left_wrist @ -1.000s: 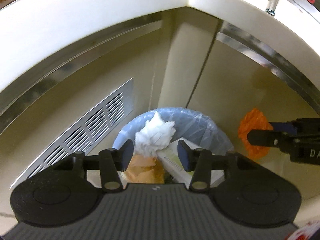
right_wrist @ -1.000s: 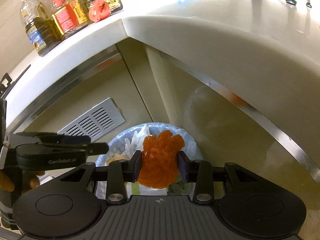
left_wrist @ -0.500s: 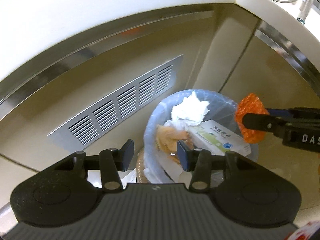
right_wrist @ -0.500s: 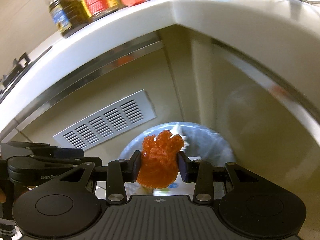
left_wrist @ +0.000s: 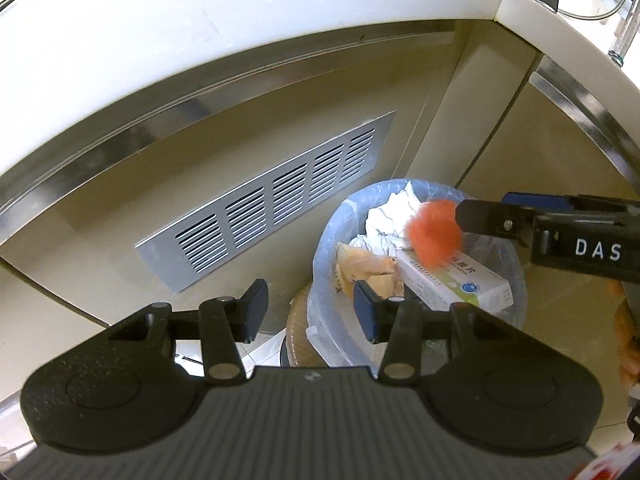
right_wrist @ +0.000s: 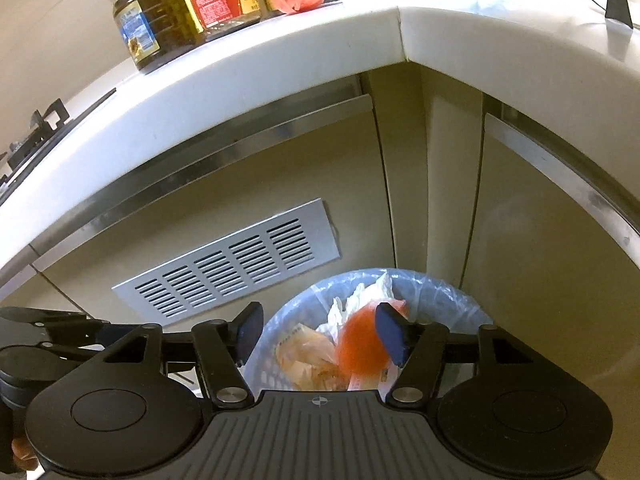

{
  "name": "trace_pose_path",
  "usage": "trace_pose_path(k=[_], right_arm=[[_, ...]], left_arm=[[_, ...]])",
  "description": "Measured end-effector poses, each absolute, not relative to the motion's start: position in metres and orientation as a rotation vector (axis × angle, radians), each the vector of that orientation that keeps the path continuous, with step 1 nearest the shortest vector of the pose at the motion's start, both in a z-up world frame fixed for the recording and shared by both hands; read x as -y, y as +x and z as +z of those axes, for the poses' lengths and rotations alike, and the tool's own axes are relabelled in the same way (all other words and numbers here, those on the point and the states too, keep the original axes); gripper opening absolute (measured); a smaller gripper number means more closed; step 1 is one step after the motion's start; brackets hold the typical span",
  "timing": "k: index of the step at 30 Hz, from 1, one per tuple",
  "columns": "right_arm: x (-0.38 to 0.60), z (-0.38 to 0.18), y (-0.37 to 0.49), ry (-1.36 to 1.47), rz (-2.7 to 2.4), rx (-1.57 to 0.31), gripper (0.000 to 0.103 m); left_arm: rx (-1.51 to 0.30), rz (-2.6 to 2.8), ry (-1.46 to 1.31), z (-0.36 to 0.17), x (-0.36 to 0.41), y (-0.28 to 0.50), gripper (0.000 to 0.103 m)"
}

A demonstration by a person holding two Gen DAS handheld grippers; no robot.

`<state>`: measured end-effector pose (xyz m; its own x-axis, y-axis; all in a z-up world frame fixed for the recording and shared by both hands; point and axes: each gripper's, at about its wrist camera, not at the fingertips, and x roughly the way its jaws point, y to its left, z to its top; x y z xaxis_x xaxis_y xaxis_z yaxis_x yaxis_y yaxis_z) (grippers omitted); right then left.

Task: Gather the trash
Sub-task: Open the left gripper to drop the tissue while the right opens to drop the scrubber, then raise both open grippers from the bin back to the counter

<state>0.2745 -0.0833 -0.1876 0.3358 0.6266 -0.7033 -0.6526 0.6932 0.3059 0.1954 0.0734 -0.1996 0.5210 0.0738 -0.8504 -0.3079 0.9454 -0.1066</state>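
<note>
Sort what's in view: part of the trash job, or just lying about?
Job:
- orange wad, dropping from the opening right hand-held gripper
- lined bin
- white tissue, carton inside it

Lying about:
- oil bottles
- vent grille
- left hand-held gripper, empty

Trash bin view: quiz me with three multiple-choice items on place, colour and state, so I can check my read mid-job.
1. Where does the trash bin stand?
A. on the counter
B. on the floor below the vent grille
C. inside an open cabinet

2. What colour is the blurred wad over the bin?
A. orange
B. green
C. black

3. What is between the left gripper fingers?
A. the white box
B. a crumpled tissue
C. nothing

Key: 1 B, it sits low before the cabinet front; 2 A, plainly orange in both views; 3 C, the gap is bare.
</note>
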Motion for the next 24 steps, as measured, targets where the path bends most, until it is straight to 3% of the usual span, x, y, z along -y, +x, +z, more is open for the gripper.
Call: trace_pose_path(k=[24], right_arm=[[0.134, -0.154, 0.249, -0.045, 0.773, -0.965, 0.063]], left_arm=[[-0.943, 0.224, -0.244, -0.149, -0.042, 0.180, 0.043]])
